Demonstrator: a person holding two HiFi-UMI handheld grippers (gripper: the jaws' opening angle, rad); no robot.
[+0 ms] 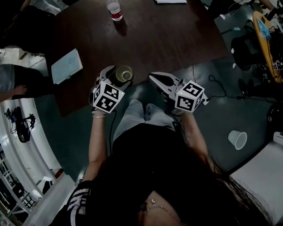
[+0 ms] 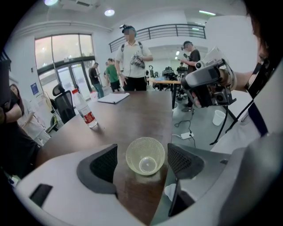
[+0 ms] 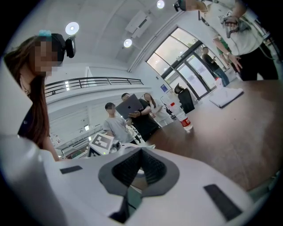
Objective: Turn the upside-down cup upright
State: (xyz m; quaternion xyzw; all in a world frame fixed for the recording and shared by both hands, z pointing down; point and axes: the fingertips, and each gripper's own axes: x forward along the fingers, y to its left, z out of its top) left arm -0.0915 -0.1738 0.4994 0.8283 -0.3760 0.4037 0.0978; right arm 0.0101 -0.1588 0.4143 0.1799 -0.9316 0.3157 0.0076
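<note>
Two grippers were in play, and each camera told its own part. From the head view, the clear plastic cup (image 1: 124,73) sat on the dark desk (image 1: 168,39) near its front edge with the left gripper (image 1: 117,77) around it, but contact could not be judged there. The left gripper view settled it: the cup stood upright, mouth open upward, between spread fingers (image 2: 104,163), with a gap on either side, slimmer at that view's right. Only the right gripper view showed the right gripper (image 3: 140,165) with its fingers pressed together on nothing. A water bottle (image 1: 114,9) stood farther back on the desk. A white paper cup (image 1: 237,139) was on the floor (image 1: 212,110).
</note>
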